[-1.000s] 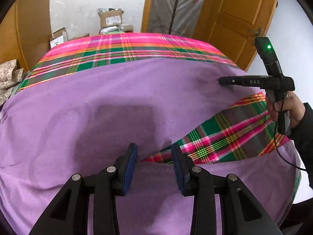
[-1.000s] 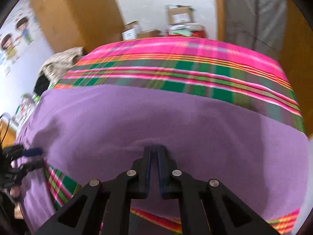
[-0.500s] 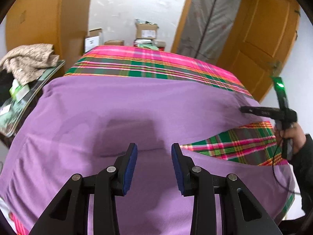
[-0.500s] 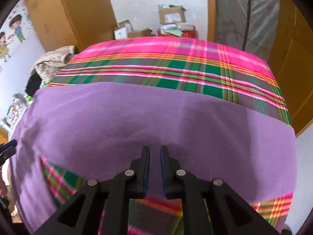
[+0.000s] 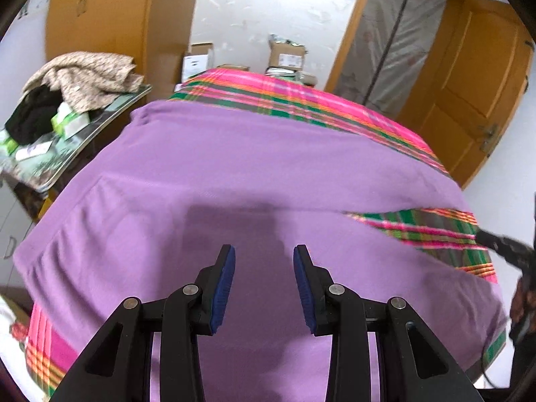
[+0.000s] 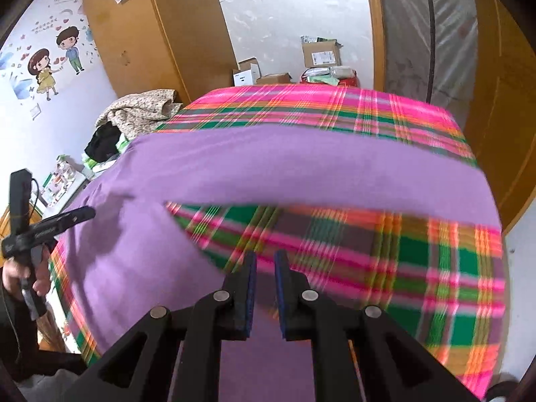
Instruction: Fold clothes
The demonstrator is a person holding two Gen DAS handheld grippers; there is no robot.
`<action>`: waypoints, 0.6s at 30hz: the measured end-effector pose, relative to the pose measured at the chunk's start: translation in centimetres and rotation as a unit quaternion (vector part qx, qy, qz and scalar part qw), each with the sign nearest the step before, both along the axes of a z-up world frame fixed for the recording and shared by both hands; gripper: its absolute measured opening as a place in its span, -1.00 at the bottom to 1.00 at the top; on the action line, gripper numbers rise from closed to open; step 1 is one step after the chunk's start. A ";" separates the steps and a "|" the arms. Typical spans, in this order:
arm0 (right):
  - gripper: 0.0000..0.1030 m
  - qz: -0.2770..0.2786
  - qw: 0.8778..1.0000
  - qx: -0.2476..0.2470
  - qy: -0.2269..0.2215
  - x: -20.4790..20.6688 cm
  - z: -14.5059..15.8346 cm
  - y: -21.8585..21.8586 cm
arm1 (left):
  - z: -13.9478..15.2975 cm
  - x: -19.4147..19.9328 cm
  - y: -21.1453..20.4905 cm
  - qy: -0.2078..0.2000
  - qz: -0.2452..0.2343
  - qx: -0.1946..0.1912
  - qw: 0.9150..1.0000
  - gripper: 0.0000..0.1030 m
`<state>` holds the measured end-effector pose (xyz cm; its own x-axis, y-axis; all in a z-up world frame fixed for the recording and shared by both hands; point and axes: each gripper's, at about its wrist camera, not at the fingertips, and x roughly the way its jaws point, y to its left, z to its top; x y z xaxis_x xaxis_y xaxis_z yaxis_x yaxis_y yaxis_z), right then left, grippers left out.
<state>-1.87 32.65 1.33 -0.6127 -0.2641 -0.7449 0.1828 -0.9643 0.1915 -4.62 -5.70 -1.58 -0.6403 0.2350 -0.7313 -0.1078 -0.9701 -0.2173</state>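
A large purple cloth (image 5: 251, 160) lies spread over a bed with a pink and green plaid cover (image 5: 301, 100). My left gripper (image 5: 264, 251) hovers open above the purple cloth with nothing between its blue pads. At the right edge of this view the right gripper (image 5: 482, 236) reaches in beside an exposed wedge of plaid (image 5: 428, 231). In the right wrist view my right gripper (image 6: 265, 256) has its jaws a narrow gap apart and empty, over the cloth's edge (image 6: 301, 157) and the bare plaid (image 6: 368, 244). The left gripper (image 6: 85, 213) shows at far left, held by a hand (image 6: 40, 274).
A side table (image 5: 67, 154) left of the bed holds a heap of clothes (image 5: 83, 73) and small boxes. Cardboard boxes (image 5: 288, 57) sit on the floor beyond the bed's far end. A wooden wardrobe (image 5: 100, 16) stands at the back left, a wooden door (image 5: 469, 93) at the right.
My left gripper slid left across the purple cloth and rolled. My right gripper drew back off the cloth, its jaws parted slightly, and a wide band of plaid now lies under it.
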 end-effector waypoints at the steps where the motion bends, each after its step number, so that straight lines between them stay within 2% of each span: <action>1: -0.78 0.000 1.000 -0.004 -0.003 0.8 -0.5 -0.3 | -0.3 0.2 -0.5 -0.004 0.008 -0.002 1.000 -0.28; 5: -0.78 0.005 1.000 -0.015 -0.023 2.4 -2.7 -1.6 | -1.1 1.1 -2.1 -0.013 0.030 -0.003 0.999 -0.29; 10: -0.78 -0.006 0.999 -0.015 -0.040 2.5 -4.7 -2.1 | -2.0 1.4 -3.5 -0.021 0.048 -0.001 0.999 -0.29; 12: -0.82 -0.014 0.999 -0.025 -0.041 2.4 -5.1 -1.7 | -2.4 1.5 -4.0 -0.026 0.054 -0.002 0.998 -0.29; 18: -0.81 -0.019 0.999 -0.010 -0.031 3.0 -4.8 -1.9 | -2.6 2.0 -4.9 -0.028 0.068 -0.005 0.997 -0.29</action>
<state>1.13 30.73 -3.45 -0.5753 -0.2562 -0.7768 0.1325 -0.9663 0.2206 -2.67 -10.65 -4.23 -0.6238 0.1413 -0.7688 0.0370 -0.9771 -0.2096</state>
